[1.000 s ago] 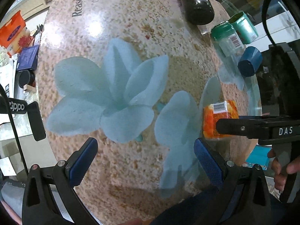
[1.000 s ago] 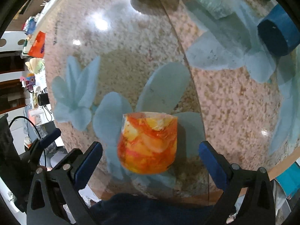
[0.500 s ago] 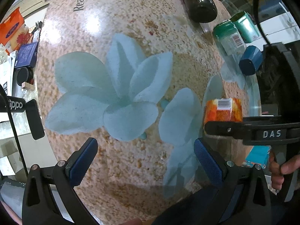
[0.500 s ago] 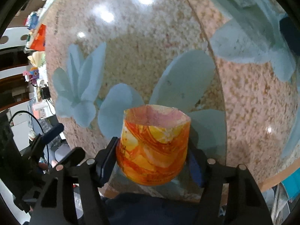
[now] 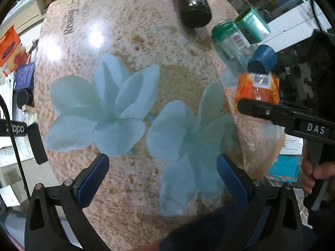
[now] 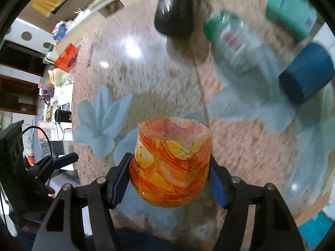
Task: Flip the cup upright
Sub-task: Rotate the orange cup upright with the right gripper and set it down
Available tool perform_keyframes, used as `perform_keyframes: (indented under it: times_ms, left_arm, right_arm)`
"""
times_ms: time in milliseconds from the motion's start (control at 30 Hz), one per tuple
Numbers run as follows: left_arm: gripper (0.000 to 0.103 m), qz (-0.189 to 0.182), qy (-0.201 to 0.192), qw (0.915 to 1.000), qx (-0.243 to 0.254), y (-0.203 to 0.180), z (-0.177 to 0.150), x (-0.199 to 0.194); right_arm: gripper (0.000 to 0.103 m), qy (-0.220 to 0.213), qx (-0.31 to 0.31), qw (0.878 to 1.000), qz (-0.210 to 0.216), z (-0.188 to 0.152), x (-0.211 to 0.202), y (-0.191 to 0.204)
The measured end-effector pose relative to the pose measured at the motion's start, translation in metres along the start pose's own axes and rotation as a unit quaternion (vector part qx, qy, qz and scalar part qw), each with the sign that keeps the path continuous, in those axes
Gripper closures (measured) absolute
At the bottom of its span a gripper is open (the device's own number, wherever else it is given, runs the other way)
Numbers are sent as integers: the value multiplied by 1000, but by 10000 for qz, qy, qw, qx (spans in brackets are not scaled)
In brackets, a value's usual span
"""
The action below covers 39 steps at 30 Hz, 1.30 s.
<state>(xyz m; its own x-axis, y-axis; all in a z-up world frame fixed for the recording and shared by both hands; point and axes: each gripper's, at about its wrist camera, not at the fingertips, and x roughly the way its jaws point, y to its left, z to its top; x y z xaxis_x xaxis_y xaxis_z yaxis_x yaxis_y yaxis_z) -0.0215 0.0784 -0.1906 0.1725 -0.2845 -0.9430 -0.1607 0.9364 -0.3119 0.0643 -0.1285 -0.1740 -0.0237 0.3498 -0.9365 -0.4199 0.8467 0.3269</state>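
Note:
An orange and yellow patterned cup (image 6: 170,163) sits between my right gripper's (image 6: 169,181) blue pads (image 6: 118,182), which are shut on its sides. It is lifted off the table (image 6: 146,79), with its ragged-edged end pointing away from the camera. In the left wrist view the cup (image 5: 256,90) shows at the right, held in the air by the right gripper's black finger (image 5: 263,110), a barcode label on its top. My left gripper (image 5: 162,173) is open and empty above the blue flower print near the table's front edge.
At the table's far right stand a black cylinder (image 5: 192,8), a clear jar with a green lid (image 5: 229,39), a green can (image 5: 252,26) and a dark blue cup on its side (image 5: 262,58). Shelves and clutter lie beyond the left edge.
My right gripper has closed on the cup and raised it off the table, tilting toward the far objects. The left gripper has stayed open and drifted slightly.

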Motion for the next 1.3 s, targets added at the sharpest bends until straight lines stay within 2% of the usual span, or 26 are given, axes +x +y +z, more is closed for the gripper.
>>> perform_keyframes:
  times_ms: [233,367,500,633,767,1033,1233,1300]
  left_arm:
    - [0,-120,-212,9989,395,-23,3,4]
    - [0,48,-334,9975,618,-36,4,14]
    - [0,98,-393,9980,492,-38,2,30]
    - [0,41,-488,9985,255,-39,-2,43]
    - [0,0,-593,9980,232,-39,-9,50]
    - [0,40,-427,9987,285,-40,-17,64]
    - [0,90,-400,9988,280,-39,-20,66]
    - [0,111,-414,9987,277,-39,-23,64]
  right_arm:
    - [38,-1178,-833,9894,-146,-12,-6,-5]
    - [38,-1634,-1169,9795,-139,-12,13,1]
    - [38,-1970,-1213,9727,-194,-17,31,-12]
    - [38,-2324,-1510,9601,-375,-29,39,-16]
    - [38,-2410,-1626,9552,-545,-37,45,-21]
    - [37,-2148,-1585,9625,-477,-42,63,-31]
    - [37,-2117,-1550,9637,-494,-46,65,-29]
    - [35,-1958,-1539,9675,-441,-43,69,-28]
